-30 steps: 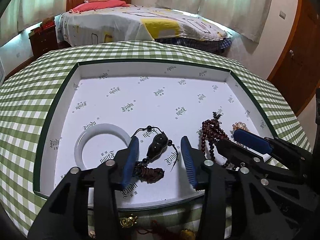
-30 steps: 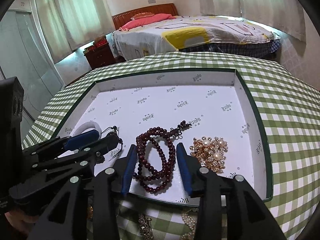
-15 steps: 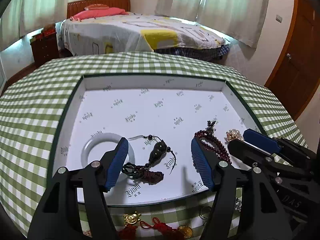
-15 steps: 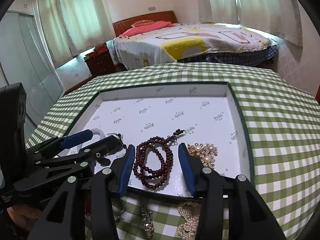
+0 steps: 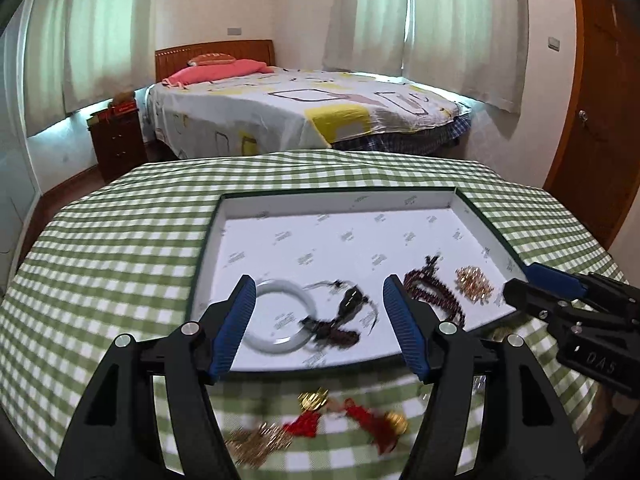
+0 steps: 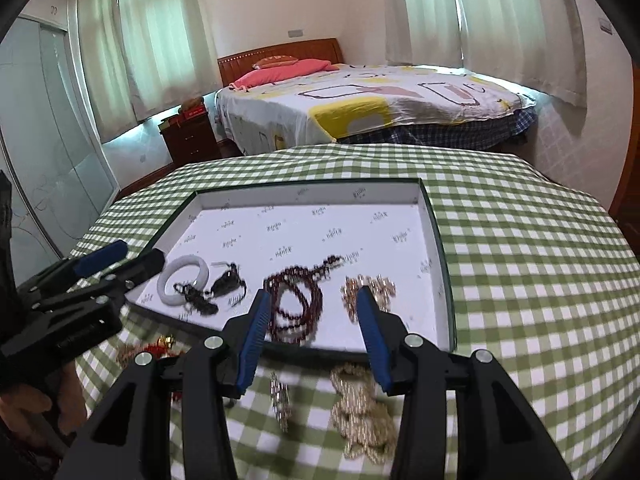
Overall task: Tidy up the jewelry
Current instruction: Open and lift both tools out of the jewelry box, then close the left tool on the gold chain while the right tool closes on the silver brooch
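A green-checked tablecloth (image 5: pixel 120 240) carries a shallow white tray (image 5: pixel 340 208) holding, side by side, a white bangle (image 5: pixel 280 316), a dark gourd pendant (image 5: pixel 350 300), a dark red bead string (image 6: pixel 296 304) and a gold pearl brooch (image 5: pixel 474 282). The left gripper (image 5: pixel 320 324) and right gripper (image 6: pixel 312 336) hover above the tray's near edge, released and empty. A pearl strand (image 6: pixel 360 412) and red-tasselled charms (image 5: pixel 320 416) lie on the cloth

Each camera sits on its own gripper and looks forward and down along the two fingers, across the checked table (image 5: pixel 120 240) toward the bed (image 6: pixel 360 100). Both views share the white tray (image 5: pixel 400 204) from close above its near edge. The nearest cloth is blurred, probably from motion.
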### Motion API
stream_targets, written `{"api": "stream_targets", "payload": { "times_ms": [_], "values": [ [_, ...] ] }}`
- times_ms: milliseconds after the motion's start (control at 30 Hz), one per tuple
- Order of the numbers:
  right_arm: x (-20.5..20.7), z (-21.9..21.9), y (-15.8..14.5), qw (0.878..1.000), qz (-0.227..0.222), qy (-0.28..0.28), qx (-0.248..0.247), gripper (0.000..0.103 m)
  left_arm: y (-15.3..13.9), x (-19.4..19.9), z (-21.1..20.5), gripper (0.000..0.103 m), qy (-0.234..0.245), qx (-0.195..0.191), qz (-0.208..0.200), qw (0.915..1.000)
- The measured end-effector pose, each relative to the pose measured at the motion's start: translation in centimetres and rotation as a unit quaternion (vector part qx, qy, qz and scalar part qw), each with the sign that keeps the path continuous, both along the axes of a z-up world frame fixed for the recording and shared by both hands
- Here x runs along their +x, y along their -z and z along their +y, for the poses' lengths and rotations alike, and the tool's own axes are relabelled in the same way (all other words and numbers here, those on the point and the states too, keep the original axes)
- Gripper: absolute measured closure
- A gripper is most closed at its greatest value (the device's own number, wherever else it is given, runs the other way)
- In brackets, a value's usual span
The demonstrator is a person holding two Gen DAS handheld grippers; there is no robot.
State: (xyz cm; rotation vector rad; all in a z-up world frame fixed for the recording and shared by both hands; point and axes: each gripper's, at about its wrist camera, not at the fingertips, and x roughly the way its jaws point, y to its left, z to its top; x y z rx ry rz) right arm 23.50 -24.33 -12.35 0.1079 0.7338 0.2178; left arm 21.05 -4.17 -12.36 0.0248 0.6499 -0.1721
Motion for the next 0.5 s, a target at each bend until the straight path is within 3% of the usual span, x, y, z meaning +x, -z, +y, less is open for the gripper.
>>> {"api": "stream_targets", "payload": {
  "times_ms": [500],
  "values": [
    [-4.7, 0.0, 2.8, 0.999, 0.030, -0.008, -0.007, 0.058, 3.6, -6.1, 4.2, 0.038, -0.037, 0.013, 0.054, 0.9978]
  ]
}}
